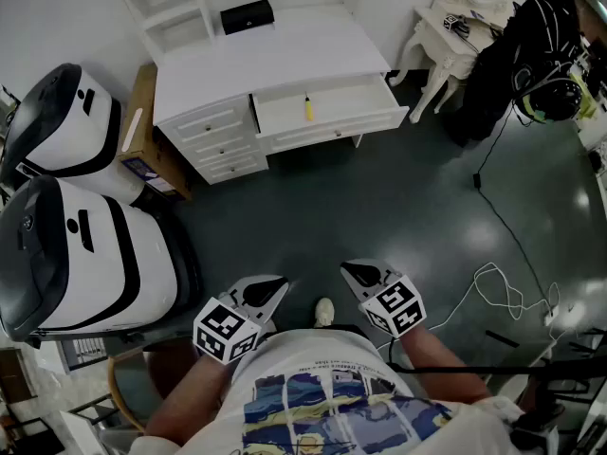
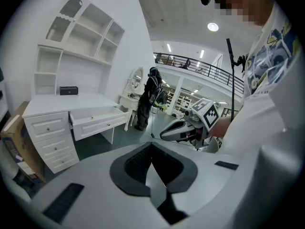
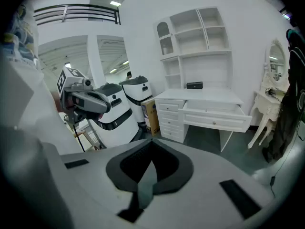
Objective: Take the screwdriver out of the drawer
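Note:
A small yellow-handled screwdriver [image 1: 308,108] lies in the open middle drawer [image 1: 327,112] of a white desk [image 1: 275,55] at the far side of the dark floor. Both grippers are held close to my body, well short of the desk. My left gripper [image 1: 275,283] has its jaws together and nothing between them; in its own view [image 2: 151,146] it faces the drawer [image 2: 97,116]. My right gripper [image 1: 352,271] is also shut and empty, and its own view [image 3: 151,149] looks at the open drawer [image 3: 217,114] from the other side.
Two large white-and-black machines [image 1: 71,245] stand at the left beside a cardboard box [image 1: 142,126]. A black box [image 1: 247,15] sits on the desk top. A white dressing table [image 1: 455,31], dark hanging bags [image 1: 531,60] and a white cable [image 1: 498,292] are on the right.

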Action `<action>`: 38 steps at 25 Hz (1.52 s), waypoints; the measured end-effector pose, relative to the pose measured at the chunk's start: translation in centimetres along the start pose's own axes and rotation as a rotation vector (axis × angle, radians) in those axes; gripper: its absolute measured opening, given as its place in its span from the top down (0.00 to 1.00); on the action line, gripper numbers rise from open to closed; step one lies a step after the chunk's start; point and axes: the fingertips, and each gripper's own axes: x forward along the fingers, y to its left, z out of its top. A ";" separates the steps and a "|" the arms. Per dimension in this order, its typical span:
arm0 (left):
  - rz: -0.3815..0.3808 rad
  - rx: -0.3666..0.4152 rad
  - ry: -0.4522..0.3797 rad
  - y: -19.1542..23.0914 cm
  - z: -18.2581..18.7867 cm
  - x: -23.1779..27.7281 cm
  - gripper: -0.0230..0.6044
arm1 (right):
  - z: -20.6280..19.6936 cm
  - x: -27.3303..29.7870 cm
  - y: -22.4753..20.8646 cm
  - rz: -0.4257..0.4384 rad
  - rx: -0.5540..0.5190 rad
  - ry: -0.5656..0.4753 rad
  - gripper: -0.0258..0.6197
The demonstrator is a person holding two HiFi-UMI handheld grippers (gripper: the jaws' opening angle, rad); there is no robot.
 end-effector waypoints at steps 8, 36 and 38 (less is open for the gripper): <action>-0.017 0.000 -0.006 -1.5 2.0 5.4 0.94 | -1.8 -2.7 -4.7 -0.016 0.011 0.011 0.92; -0.020 -0.068 -0.030 23.5 15.5 23.7 0.94 | 11.9 7.4 -25.1 -0.179 0.059 0.033 0.76; 0.005 -0.095 -0.021 25.6 15.6 24.6 0.93 | 12.6 8.0 -26.2 -0.180 0.054 0.041 0.76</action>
